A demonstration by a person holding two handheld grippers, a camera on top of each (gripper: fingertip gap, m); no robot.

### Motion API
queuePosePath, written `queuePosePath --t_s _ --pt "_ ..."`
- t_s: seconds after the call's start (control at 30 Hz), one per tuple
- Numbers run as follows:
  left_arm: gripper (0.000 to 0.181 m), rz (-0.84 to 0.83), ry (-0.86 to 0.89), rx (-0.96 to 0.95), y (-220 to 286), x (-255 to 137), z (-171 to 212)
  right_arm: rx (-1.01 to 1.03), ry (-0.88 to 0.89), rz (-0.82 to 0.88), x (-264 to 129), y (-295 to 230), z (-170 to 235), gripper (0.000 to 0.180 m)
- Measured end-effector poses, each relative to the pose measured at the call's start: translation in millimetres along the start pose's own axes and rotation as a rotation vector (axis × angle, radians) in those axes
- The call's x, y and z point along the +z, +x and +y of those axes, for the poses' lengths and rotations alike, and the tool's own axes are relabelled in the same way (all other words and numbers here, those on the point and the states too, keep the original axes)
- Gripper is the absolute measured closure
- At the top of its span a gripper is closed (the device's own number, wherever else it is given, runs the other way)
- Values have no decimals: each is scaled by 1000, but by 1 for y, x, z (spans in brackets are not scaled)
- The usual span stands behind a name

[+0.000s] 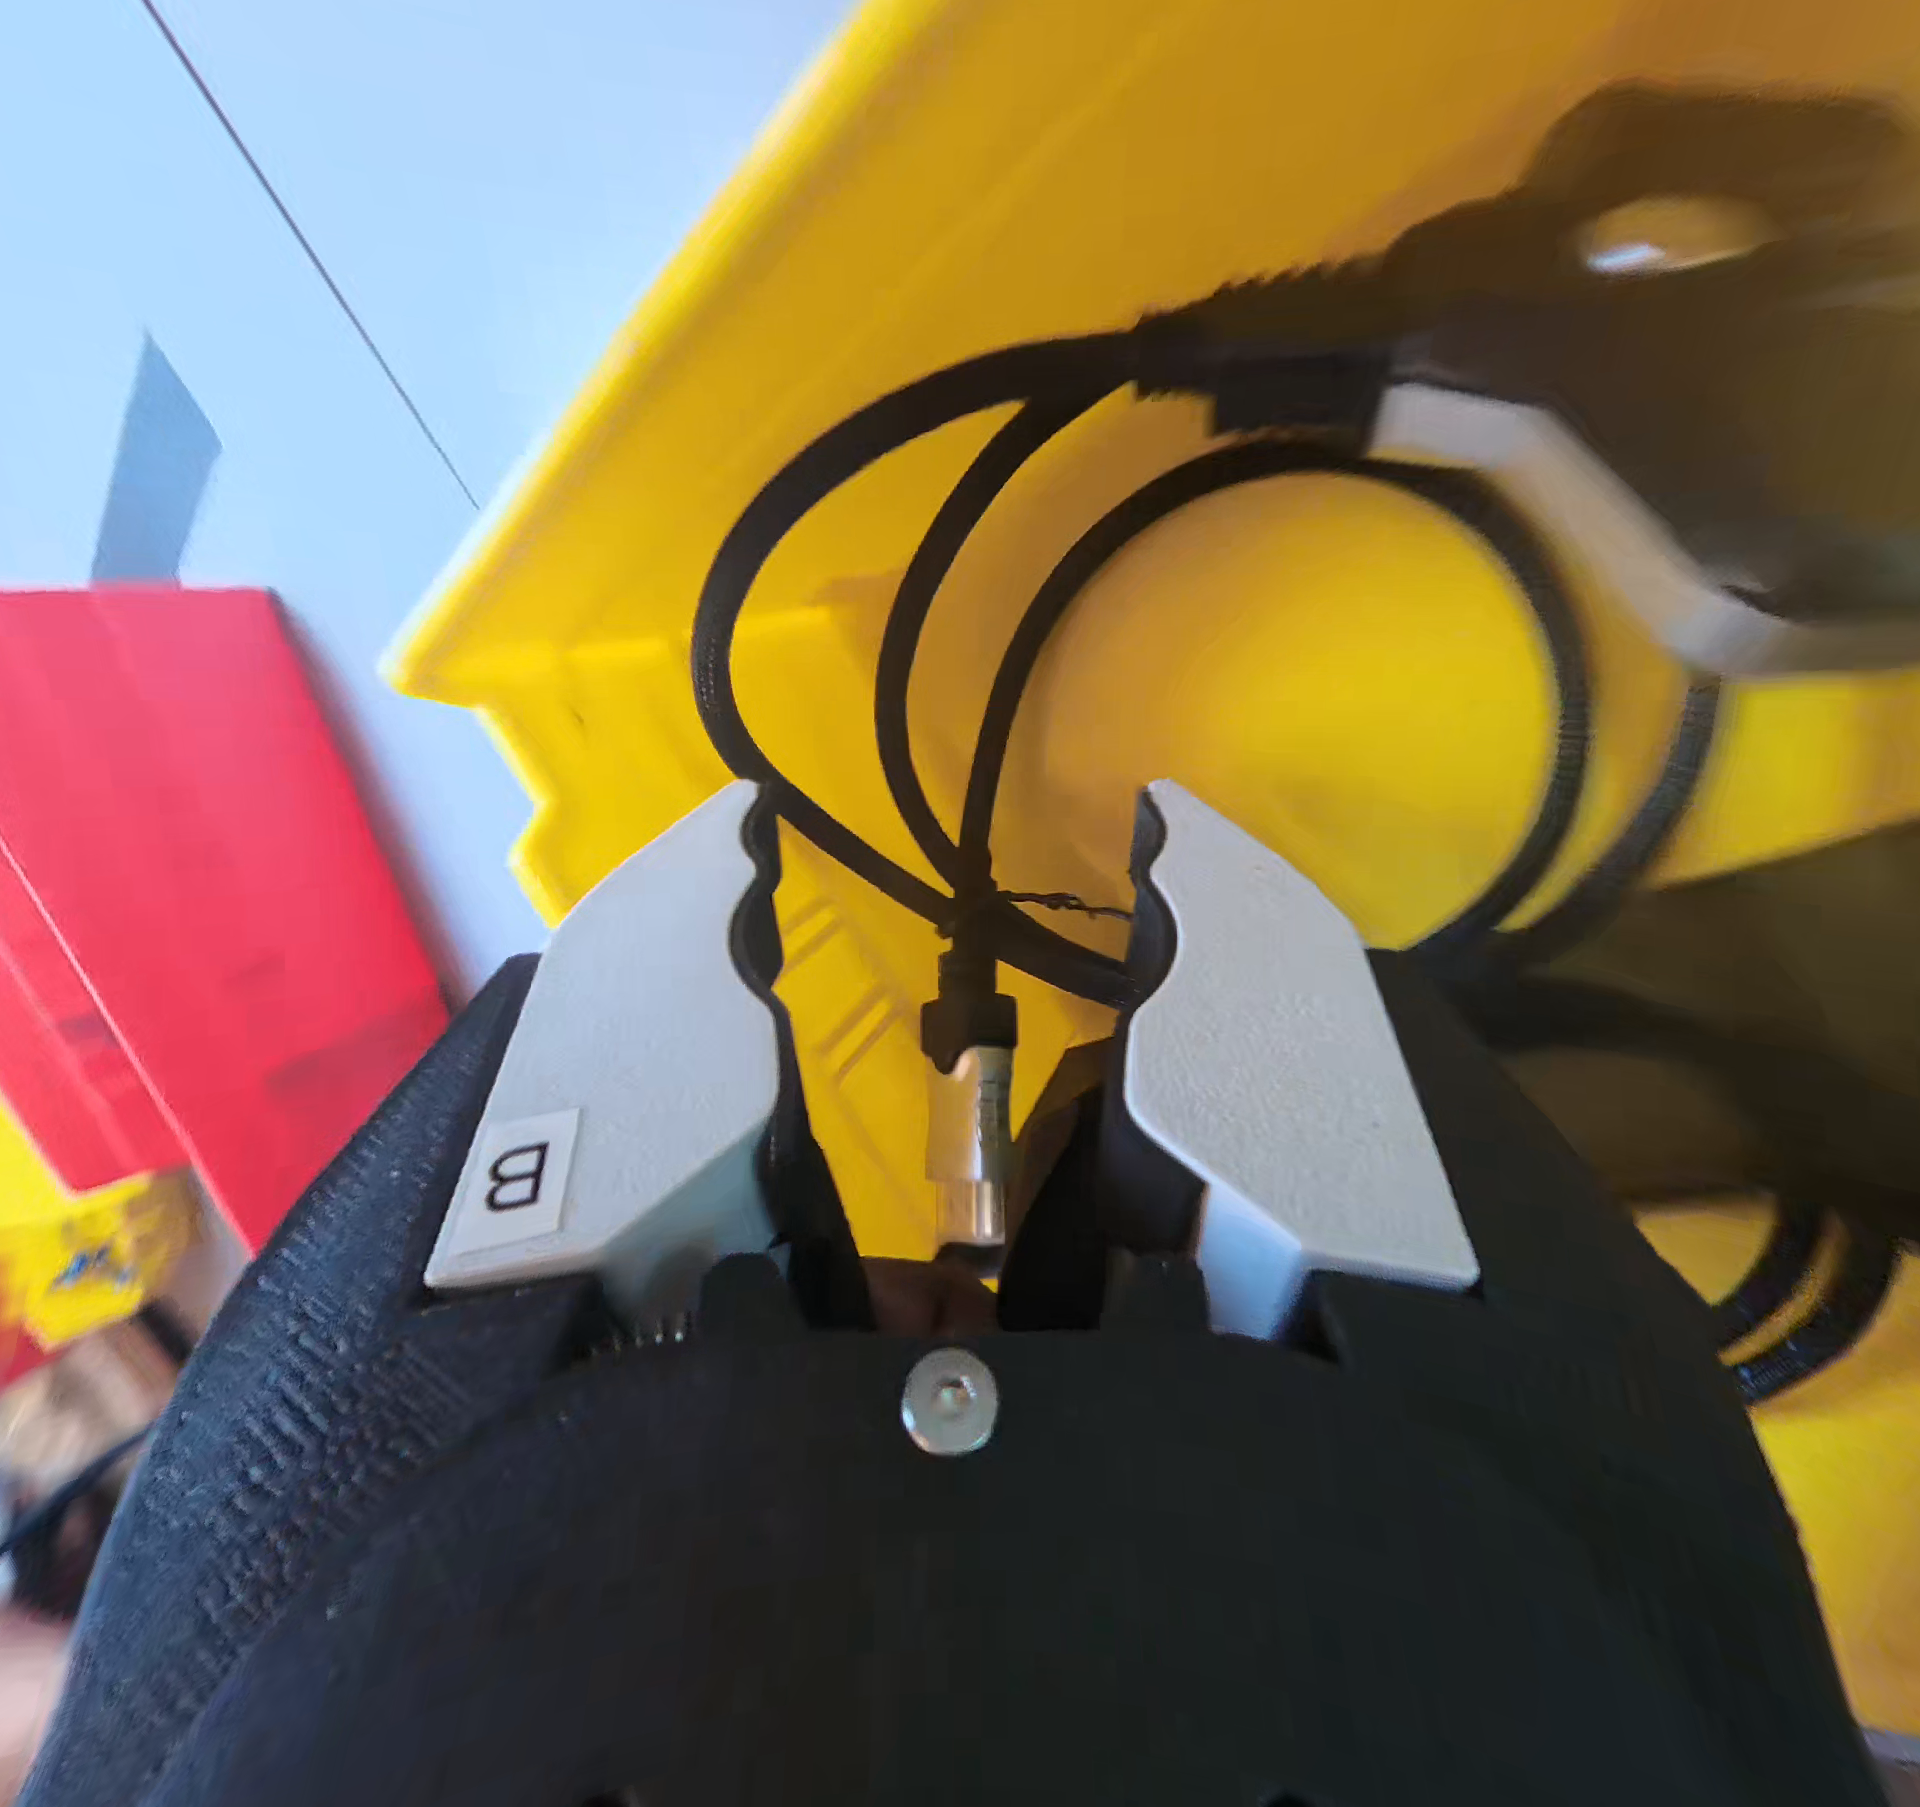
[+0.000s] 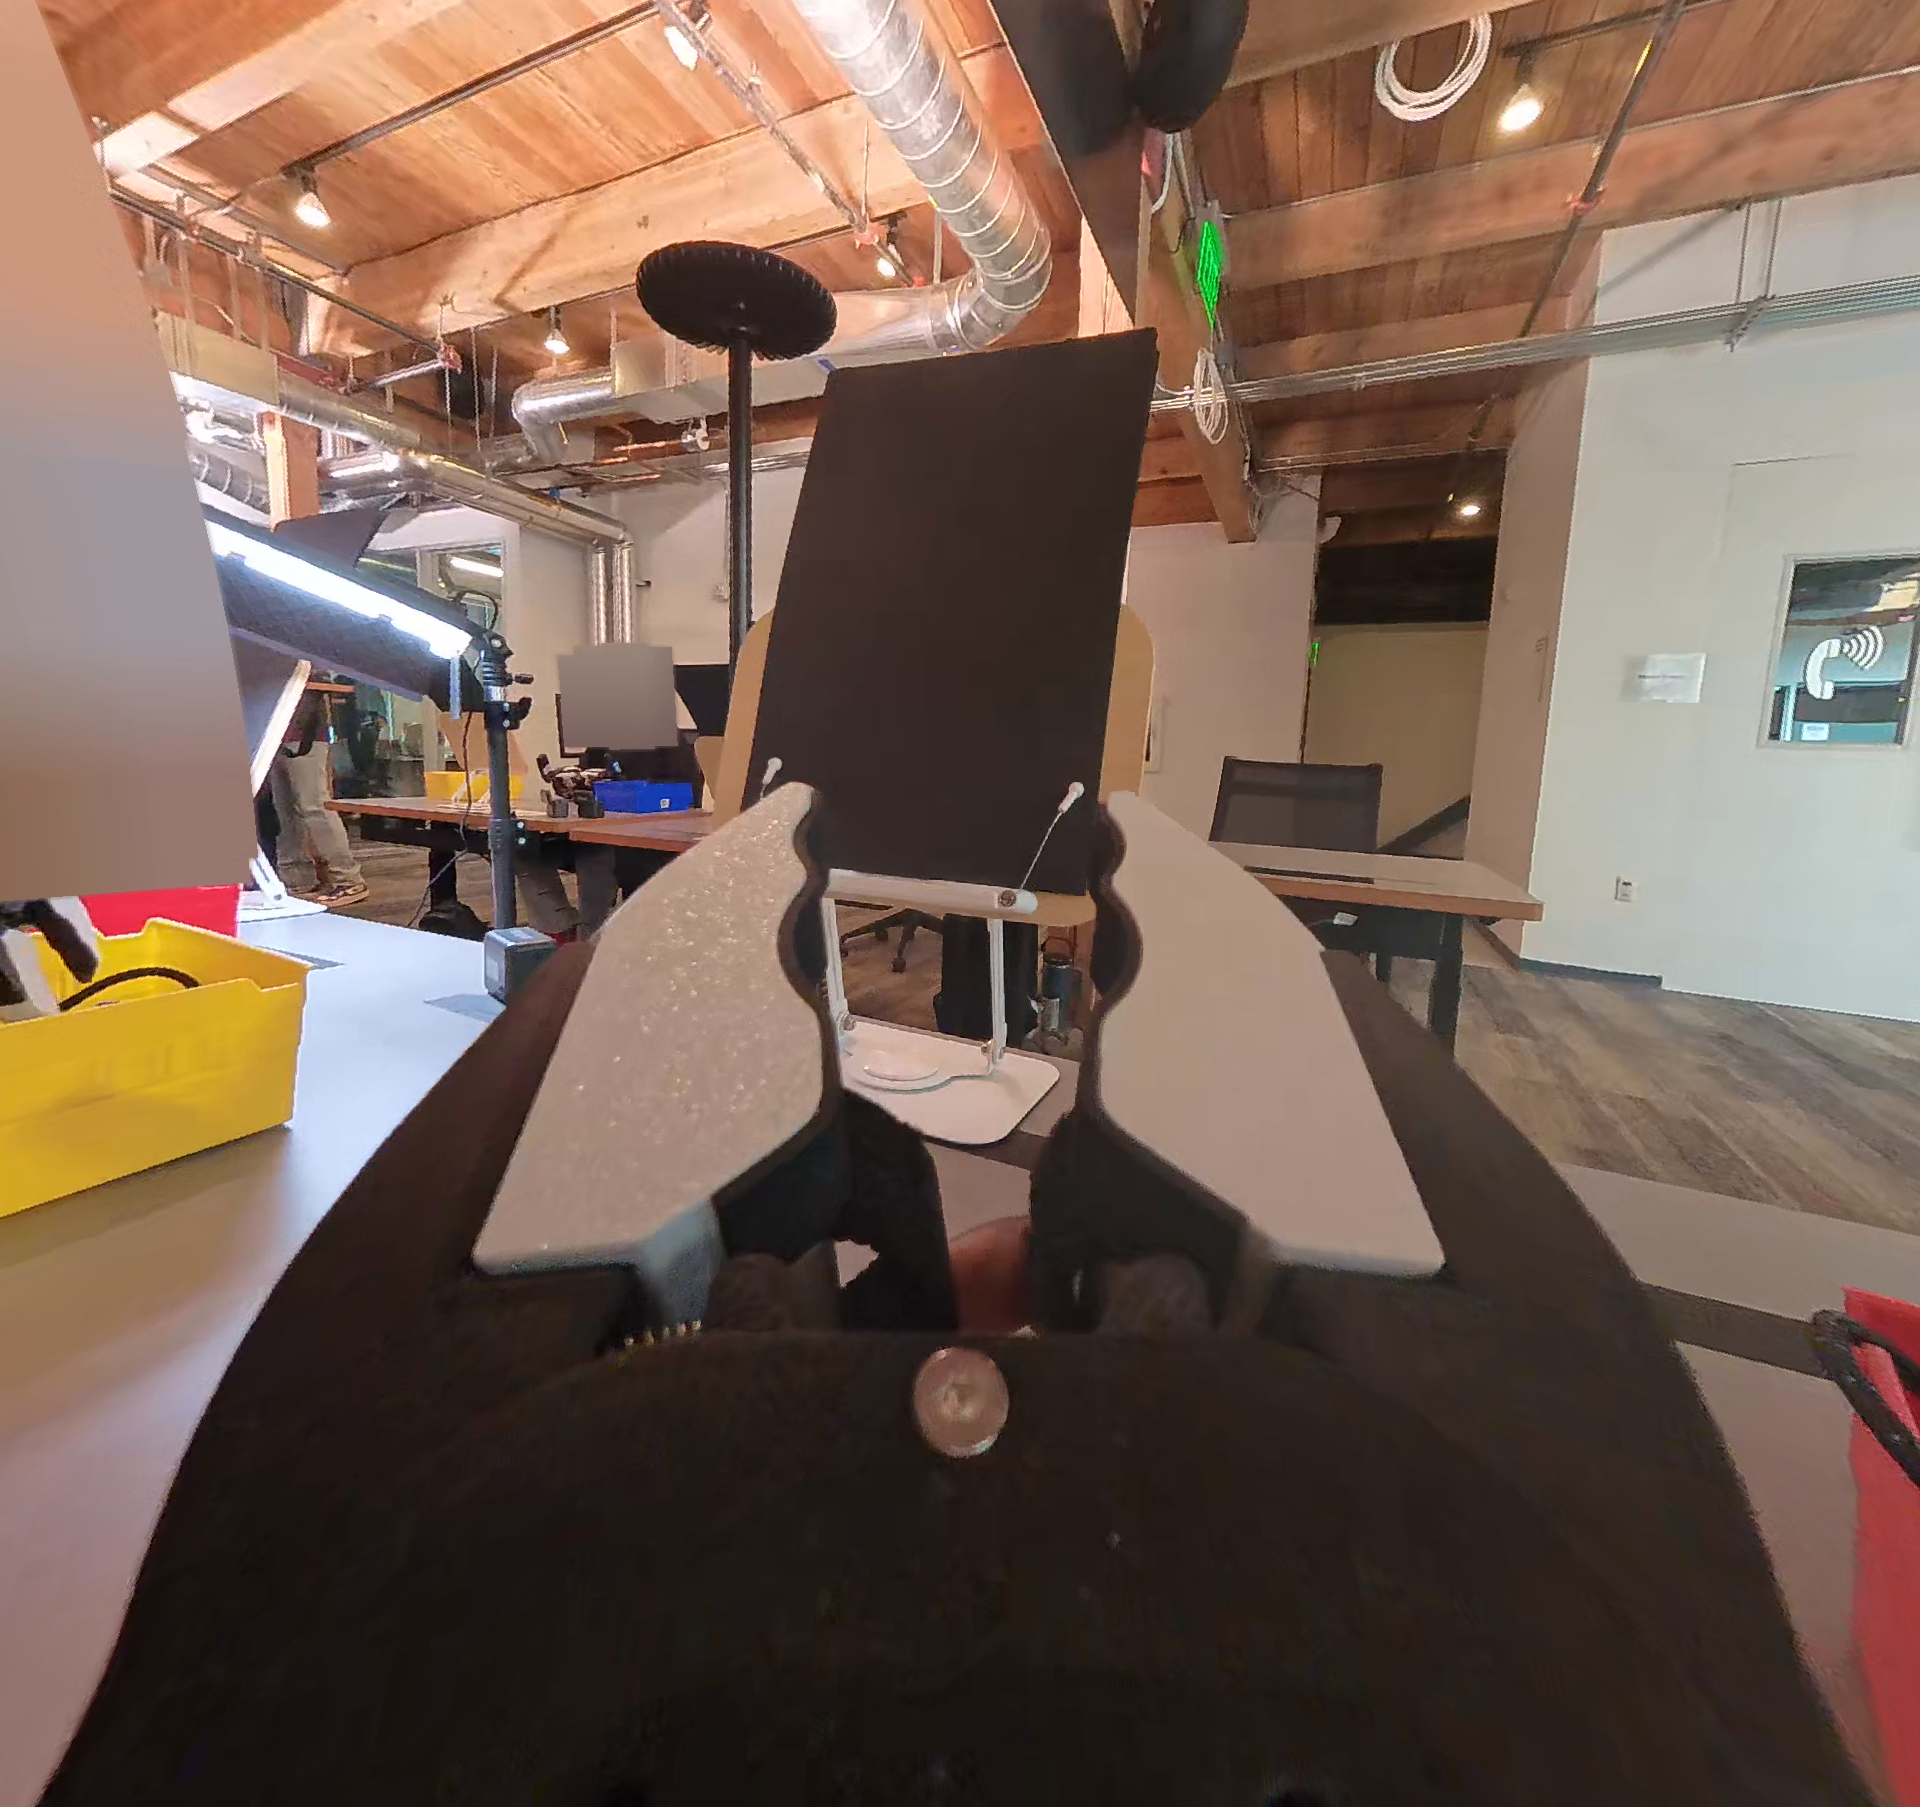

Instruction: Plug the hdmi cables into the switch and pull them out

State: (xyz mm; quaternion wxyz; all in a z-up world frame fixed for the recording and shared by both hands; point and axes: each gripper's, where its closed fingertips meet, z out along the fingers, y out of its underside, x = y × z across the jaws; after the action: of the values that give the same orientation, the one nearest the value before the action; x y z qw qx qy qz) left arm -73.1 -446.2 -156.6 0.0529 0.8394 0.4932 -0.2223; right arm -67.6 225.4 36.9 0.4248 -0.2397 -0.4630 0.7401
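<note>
Left tool spread wide over cable plug in yellow bin, ungrasped. Right tool released, empty. No switch visible; plugging apparently not begun.

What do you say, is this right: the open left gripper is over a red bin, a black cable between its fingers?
Only the colour is wrong: the left wrist view shows a yellow bin. The open left gripper is over it, black cable between its fingers.

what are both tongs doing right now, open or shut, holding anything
Left tongs: open, holding nothing; an HDMI cable plug lies between the fingers, ungripped.
Right tongs: open, empty.
</note>
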Motion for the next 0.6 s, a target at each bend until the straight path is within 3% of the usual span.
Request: queuePosePath --t_s 0.03,0.4,0.43,0.5,0.6 --pt "114 -16 -39 -3 -2 5 3 1 -3 -5 1 0 1 132" --pt "113 -130 -353 53 -4 31 31 -20 2 -10 -1 -1 5 137" --pt "118 -122 -384 68 -1 34 35 -26 -1 -9 -1 -1 6 137" --pt "148 -173 -424 115 -4 43 41 -34 -3 -8 -1 -1 6 137" --pt "151 -227 -435 133 -6 43 42 -31 -5 -5 -1 -1 6 138"
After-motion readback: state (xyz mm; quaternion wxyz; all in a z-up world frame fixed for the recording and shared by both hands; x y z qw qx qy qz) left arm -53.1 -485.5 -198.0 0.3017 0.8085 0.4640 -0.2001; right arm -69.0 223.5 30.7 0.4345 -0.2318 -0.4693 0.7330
